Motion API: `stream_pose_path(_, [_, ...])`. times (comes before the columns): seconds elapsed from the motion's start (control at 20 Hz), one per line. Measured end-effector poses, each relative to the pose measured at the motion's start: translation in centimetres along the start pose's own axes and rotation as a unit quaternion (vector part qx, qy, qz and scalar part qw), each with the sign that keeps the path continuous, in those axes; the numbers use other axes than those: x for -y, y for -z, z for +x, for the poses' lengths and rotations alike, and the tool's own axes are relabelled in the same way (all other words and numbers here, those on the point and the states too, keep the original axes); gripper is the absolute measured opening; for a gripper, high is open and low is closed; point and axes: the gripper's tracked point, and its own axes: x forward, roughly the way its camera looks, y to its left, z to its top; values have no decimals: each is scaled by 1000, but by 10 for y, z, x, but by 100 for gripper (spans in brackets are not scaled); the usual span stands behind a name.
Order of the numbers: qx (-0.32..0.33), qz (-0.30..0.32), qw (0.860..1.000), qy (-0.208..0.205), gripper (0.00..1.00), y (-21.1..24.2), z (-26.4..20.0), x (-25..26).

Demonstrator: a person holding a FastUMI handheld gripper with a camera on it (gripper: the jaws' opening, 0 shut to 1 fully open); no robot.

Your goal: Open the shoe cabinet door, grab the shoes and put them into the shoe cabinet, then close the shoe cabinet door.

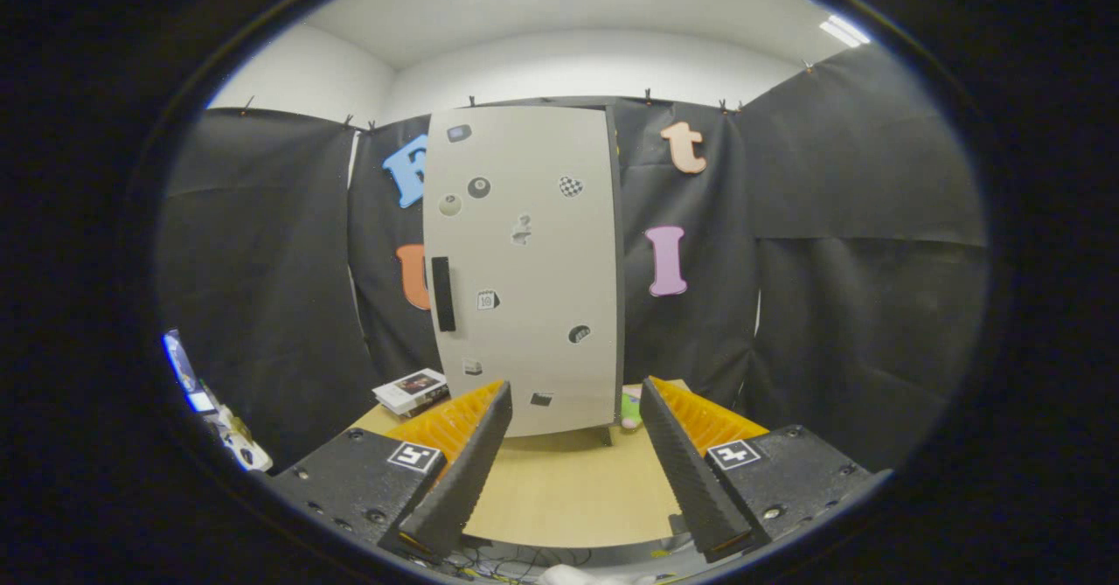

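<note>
The shoe cabinet (524, 270) stands upright on the wooden table (559, 489), straight beyond my fingers. Its pale grey door is shut, dotted with small stickers, and carries a black vertical handle (443, 294) near its left edge. A small green and pink object (630, 410) peeks out at the cabinet's right foot; I cannot tell what it is. My gripper (575, 410) hovers over the table's near edge, open, with nothing between its fingers. The left finger (463, 471) and right finger (691, 471) frame the cabinet's base.
A small stack of books or boxes (411, 390) lies on the table to the left of the cabinet. Cluttered items (218, 410) sit off the table at the far left. Cables (524, 559) hang below the table's near edge.
</note>
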Motion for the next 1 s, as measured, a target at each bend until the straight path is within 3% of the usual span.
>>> stream_pose_path(1.0, [-4, 0, 1000, 0, 96, 7, 5, 4])
